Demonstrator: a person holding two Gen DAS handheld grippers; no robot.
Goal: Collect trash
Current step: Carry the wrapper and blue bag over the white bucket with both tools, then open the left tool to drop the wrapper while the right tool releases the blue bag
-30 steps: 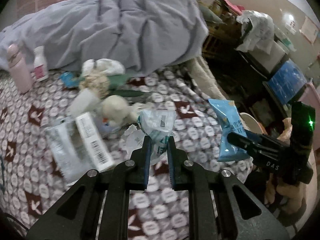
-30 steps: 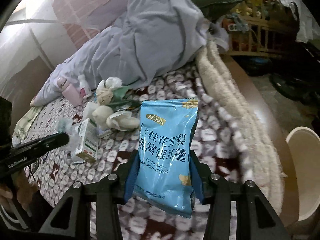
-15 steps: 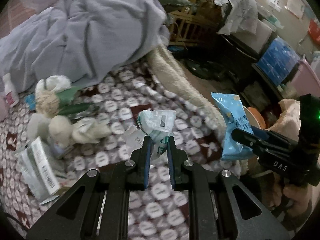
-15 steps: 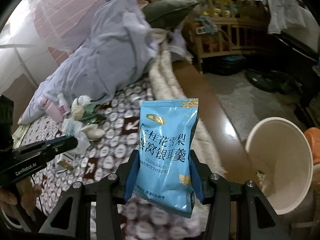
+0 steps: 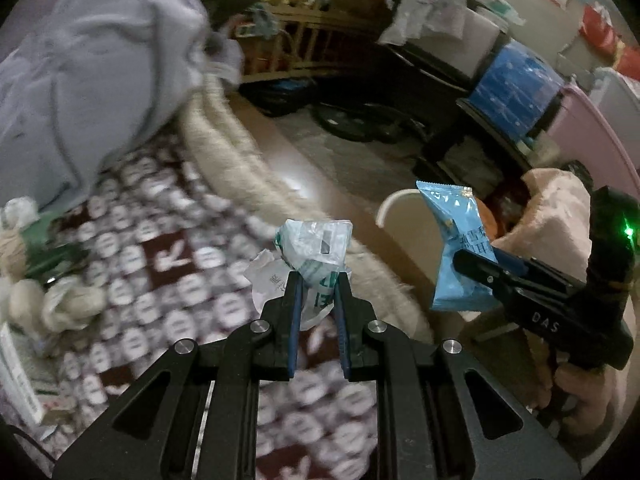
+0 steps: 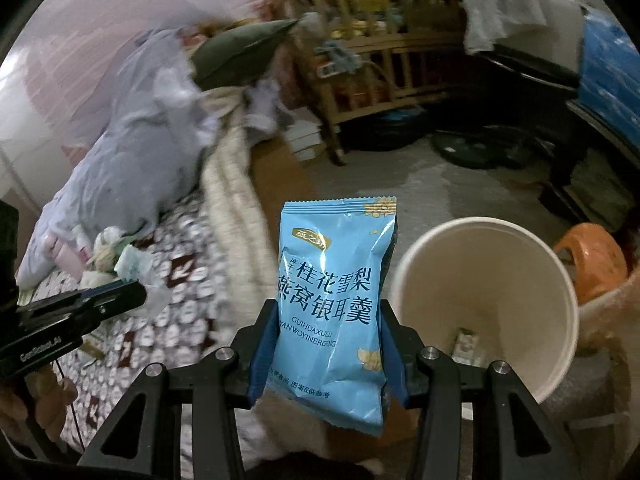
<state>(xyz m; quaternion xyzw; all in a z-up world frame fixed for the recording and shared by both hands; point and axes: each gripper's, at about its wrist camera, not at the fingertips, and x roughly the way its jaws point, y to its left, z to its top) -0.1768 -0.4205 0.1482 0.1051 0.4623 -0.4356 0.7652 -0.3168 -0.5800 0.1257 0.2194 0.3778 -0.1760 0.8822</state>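
Observation:
My right gripper (image 6: 326, 316) is shut on a blue snack packet (image 6: 334, 296), held upright just left of a cream trash bin (image 6: 486, 264) that stands on the floor beside the bed. The packet (image 5: 456, 240) and the right gripper (image 5: 476, 266) also show in the left wrist view, in front of the bin's rim (image 5: 386, 208). My left gripper (image 5: 316, 282) is shut on a crumpled white-and-green plastic wrapper (image 5: 316, 248), above the bed's edge. The wrapper (image 6: 138, 270) and the left gripper (image 6: 120, 292) show at the left of the right wrist view.
Tissue wads and other litter (image 5: 60, 304) lie on the patterned bedspread (image 5: 168, 264) at left. A grey duvet (image 5: 92, 68) is heaped behind. Some trash (image 6: 466, 344) lies inside the bin. An orange stool (image 6: 592, 256) stands behind it. A wooden crib (image 6: 372, 48) stands across the floor.
Both grippers have swung right, away from the bed toward the bin, each still holding its item. The bin now fills more of the right wrist view.

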